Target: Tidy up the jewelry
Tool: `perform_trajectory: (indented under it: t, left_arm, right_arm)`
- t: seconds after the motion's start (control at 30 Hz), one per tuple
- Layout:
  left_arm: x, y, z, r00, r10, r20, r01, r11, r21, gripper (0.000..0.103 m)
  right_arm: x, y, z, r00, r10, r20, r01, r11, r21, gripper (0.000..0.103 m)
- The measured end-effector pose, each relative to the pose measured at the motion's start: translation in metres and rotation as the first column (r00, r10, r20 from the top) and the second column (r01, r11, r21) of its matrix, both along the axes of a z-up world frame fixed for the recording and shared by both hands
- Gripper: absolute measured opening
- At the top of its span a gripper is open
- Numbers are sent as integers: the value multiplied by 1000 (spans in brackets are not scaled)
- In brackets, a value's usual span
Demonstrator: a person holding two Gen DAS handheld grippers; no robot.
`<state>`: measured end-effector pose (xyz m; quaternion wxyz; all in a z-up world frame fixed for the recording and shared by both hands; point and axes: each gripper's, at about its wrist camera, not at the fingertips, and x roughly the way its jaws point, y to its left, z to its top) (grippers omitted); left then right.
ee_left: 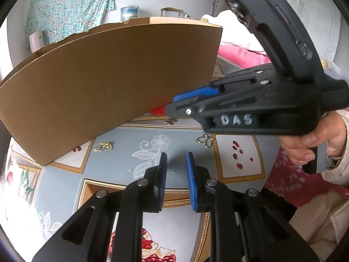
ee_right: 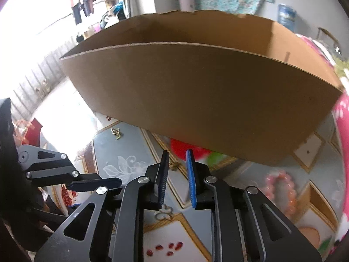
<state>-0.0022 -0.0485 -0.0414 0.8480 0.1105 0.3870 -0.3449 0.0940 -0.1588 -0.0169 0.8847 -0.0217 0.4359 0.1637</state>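
The left gripper hung over a printed tablecloth, its blue pads a little apart with nothing between them. Ahead of it and to the left lay a gold brooch, just beside the lower edge of a cardboard box that filled the space beyond. Ahead and slightly right lay a gold clover-shaped piece on the cloth, apart from both pads. Further right, a hand held the right gripper, which crossed in front of the left one with its tips at the box's lower edge.

From the right wrist, the right gripper had its pads slightly parted and empty. The brooch sat ahead and well to its left. The clover piece lay under its left pad. The box stood straight ahead. A pink bead bracelet, blurred, lay to its right.
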Motion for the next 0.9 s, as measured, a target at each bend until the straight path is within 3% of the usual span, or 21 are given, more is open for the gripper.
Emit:
perform_trajectory:
  t: [0.23, 0.5, 0.67, 0.73, 0.9]
  left_arm:
    - [11, 18, 4, 997, 76, 27, -76, 997, -10, 17]
    - [26, 34, 7, 991, 133, 27, -132, 991, -32, 17]
    - [27, 22, 8, 995, 98, 2, -98, 993, -72, 17]
    - [27, 12, 8, 997, 70, -8, -71, 994, -83, 17]
    - [35, -9, 8, 997, 53, -48, -57, 993, -101, 17]
  right_arm:
    - [4, -16, 13, 999, -45, 12, 44, 997, 56, 22]
    - [12, -51, 20, 996, -90, -20, 92, 975, 204, 19]
    - [10, -58, 20, 994, -110, -13, 110, 970, 217, 19]
    - [1, -41, 21, 992, -128, 3, 125, 971, 205, 22]
    - [-18, -56, 20, 983, -182, 4, 177, 959, 220, 28]
